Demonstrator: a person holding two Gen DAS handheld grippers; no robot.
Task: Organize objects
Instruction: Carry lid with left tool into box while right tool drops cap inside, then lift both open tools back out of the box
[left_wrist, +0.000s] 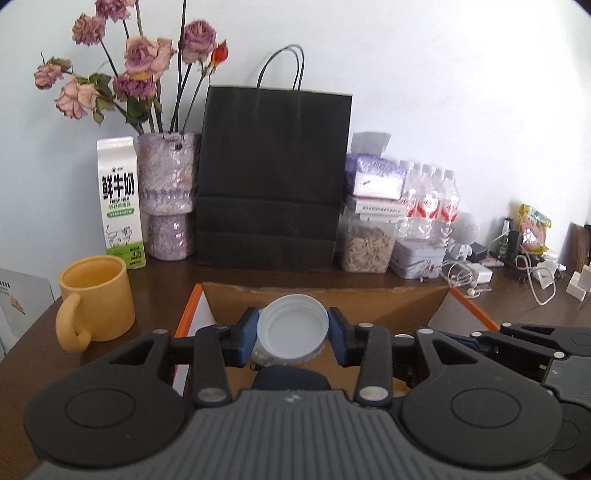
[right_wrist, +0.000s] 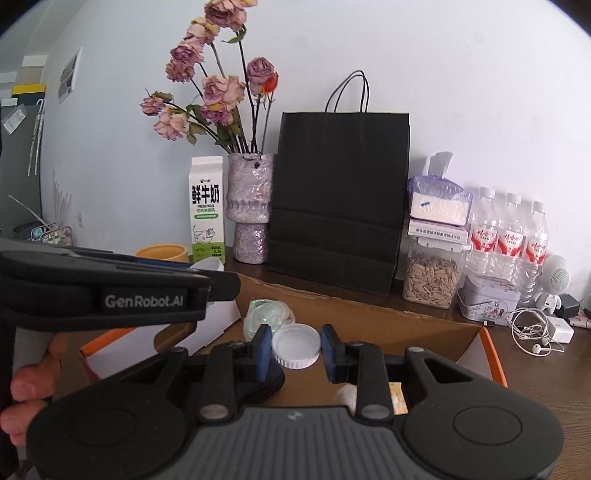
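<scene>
Left tongs (left_wrist: 293, 328) clamp a white lid (left_wrist: 293, 326) over the cardboard box (left_wrist: 332, 295) at twelve o'clock, likely for dropping in; right tongs (right_wrist: 295, 349) look pinched on another lid (right_wrist: 296, 345).

Dark wooden table (left_wrist: 33, 354) carries yellow mug (left_wrist: 96, 297), milk carton (left_wrist: 121, 203), black bag (left_wrist: 273, 177), cardboard box (left_wrist: 325, 295)

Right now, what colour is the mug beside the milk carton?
Yellow. The mug shows best in the left wrist view, left of the milk carton.
</scene>
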